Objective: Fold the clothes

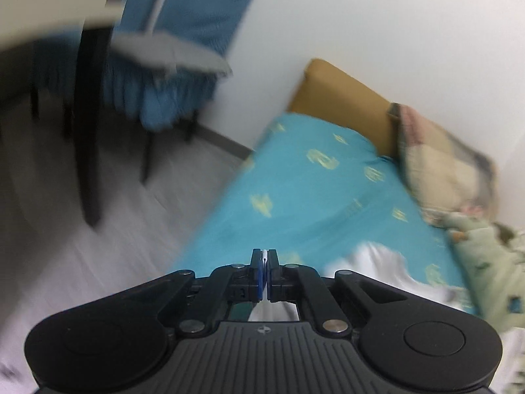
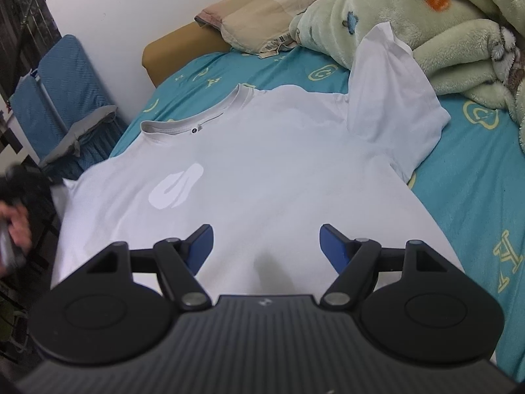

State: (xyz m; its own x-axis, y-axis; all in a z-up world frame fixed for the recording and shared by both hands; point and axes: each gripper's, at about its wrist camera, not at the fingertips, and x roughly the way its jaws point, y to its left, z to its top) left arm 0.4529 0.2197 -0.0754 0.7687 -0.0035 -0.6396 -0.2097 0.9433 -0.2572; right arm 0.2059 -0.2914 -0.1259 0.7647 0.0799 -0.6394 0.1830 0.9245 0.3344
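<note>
Right tool (image 2: 266, 246): fingers wide apart, nothing between them, hovering over the lower middle of the white T-shirt (image 2: 262, 164). Shirt lies flat, spread across the bed (image 2: 475, 177) with its teal patterned sheet, filling mid-frame in the right wrist view. Collar (image 2: 197, 115) sits upper left of centre; one sleeve (image 2: 390, 88) is folded up at upper right, touching the green fleece blanket (image 2: 443, 32). Pillow (image 2: 262, 10) at top centre against the wall.

Left tool (image 1: 263, 264): fingers together, pinching a thin edge of white fabric. More of the shirt shows at lower right of the left wrist view; heavy motion blur there. In the right wrist view a hand (image 2: 16, 226) with the dark left device sits at the left edge, by the shirt's side.
</note>
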